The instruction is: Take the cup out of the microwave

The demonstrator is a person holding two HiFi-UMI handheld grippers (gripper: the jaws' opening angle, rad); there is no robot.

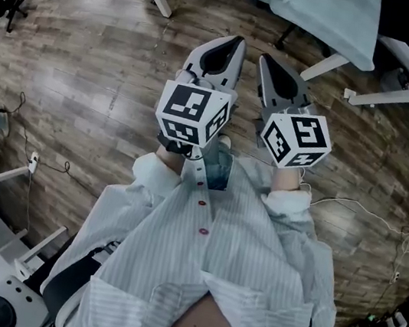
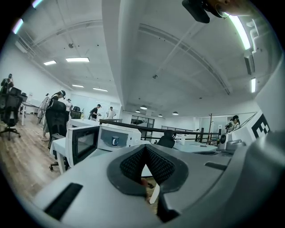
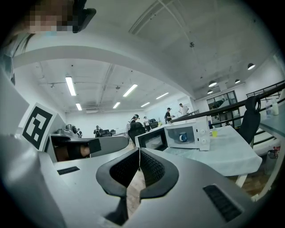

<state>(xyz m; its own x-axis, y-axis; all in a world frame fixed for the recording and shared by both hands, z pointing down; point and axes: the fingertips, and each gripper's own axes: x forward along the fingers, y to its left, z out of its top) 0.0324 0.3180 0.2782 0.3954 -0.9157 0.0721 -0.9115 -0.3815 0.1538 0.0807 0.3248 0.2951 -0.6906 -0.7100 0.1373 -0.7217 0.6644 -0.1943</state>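
Floorboards of grey-brown wood fill most of the head view, with surfaces draped in pale cloth at 12 to 2 o'clock. The person, in a striped shirt, holds both grippers out in front of the chest over bare floor, well apart from any surface.

The left gripper has its fingers clenched tip to tip with nothing between them. The right gripper is likewise clenched and empty.

In the right gripper view the white microwave stands at 2 o'clock on a cloth-covered surface. Its dark door is swung open to the left. The blue cup sits inside the cavity, well apart from both grippers. A small yellow-green item, too small to identify, stands just beside the oven on its right. The left gripper view shows the microwave at 9 o'clock.

The room is a large open office with a white ceiling, strip lights and black office chairs. Several people stand at the back.
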